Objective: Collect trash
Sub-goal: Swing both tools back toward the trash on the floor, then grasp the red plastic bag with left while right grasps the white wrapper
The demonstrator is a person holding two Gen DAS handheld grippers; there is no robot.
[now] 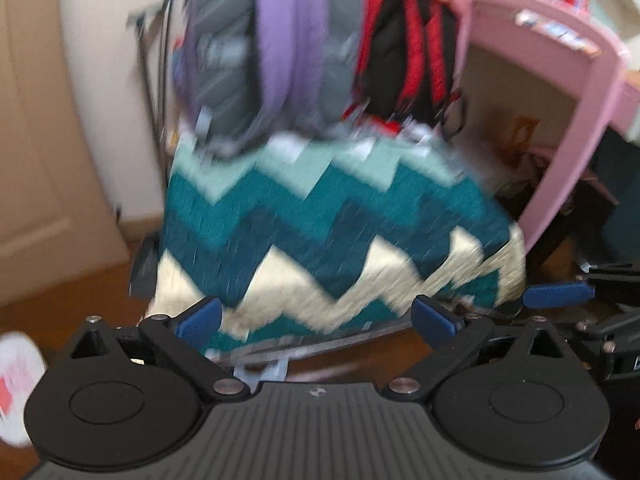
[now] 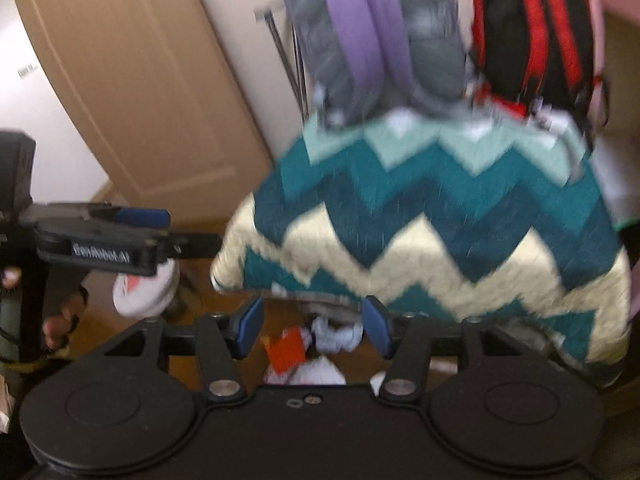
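While both the left tongs [image 1: 316,316] and right tongs [image 2: 314,326] are held open and empty, the crumpled paper [image 2: 334,336] on the floor [image 2: 200,280] beneath the zigzag blanket [image 2: 420,216] should be straddled squarely before closing.

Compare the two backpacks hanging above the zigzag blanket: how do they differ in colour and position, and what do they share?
The grey backpack has purple straps; the black backpack has red trim. In the left wrist view, the grey backpack hangs to the left and looks broader; the black backpack hangs to the right, beside the pink frame. Both hang upright against the pale wall, their lower ends just above the zigzag blanket.
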